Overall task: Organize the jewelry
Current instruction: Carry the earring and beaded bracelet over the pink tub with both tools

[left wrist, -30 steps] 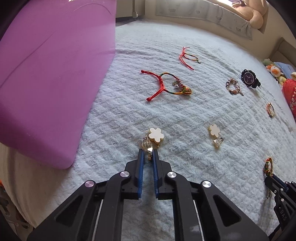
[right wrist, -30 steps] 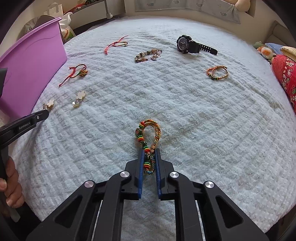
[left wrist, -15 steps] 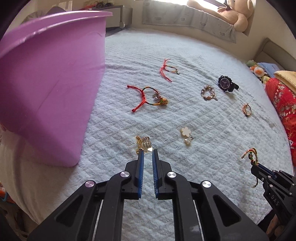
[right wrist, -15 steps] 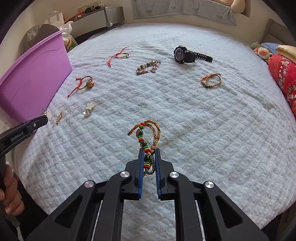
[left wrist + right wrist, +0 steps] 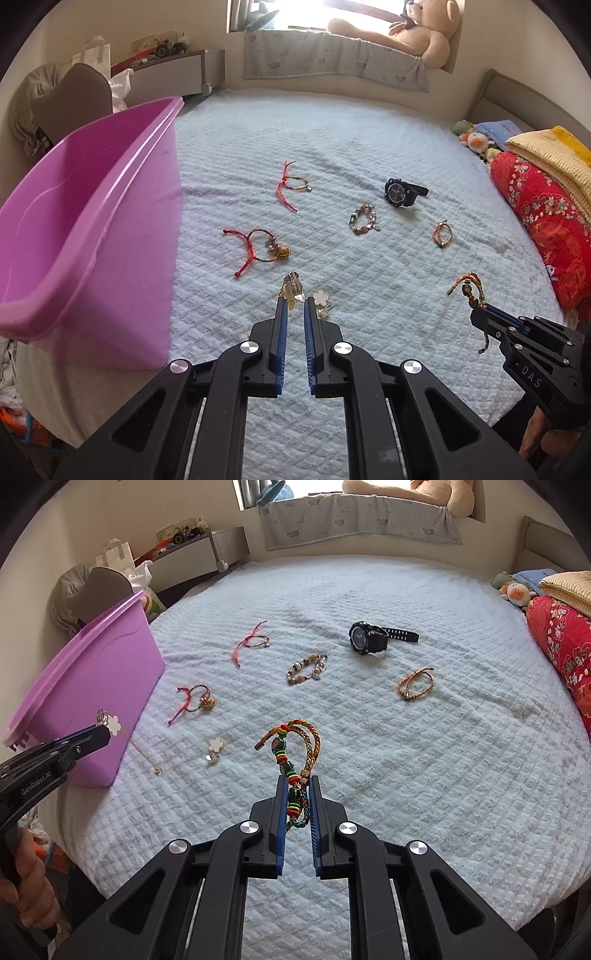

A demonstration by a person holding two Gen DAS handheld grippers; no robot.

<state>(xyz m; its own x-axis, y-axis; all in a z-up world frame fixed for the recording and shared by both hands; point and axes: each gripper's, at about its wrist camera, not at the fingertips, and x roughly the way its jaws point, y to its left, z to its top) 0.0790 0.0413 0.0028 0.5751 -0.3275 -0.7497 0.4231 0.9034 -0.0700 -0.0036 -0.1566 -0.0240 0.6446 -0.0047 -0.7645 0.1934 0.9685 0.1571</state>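
My left gripper [image 5: 294,301] is shut on a flower earring [image 5: 293,287] with a thin gold chain, held in the air above the bed next to the purple bin [image 5: 85,236]. In the right wrist view the same earring [image 5: 110,723] hangs from the left gripper [image 5: 105,731]. My right gripper [image 5: 298,781] is shut on a braided beaded bracelet [image 5: 295,746], lifted off the bed; it also shows in the left wrist view [image 5: 469,291]. A second flower earring [image 5: 214,749] lies on the blanket.
On the pale blue blanket [image 5: 406,757] lie a black watch [image 5: 369,637], a bead bracelet [image 5: 306,670], an orange braided bracelet [image 5: 415,685] and two red cord bracelets [image 5: 192,701] [image 5: 251,642]. Red and yellow bedding [image 5: 543,206] lies at the right.
Both grippers have risen from the blanket with their pieces. The left gripper lifted the flower earring beside the purple bin; the right lifted the braided bracelet.
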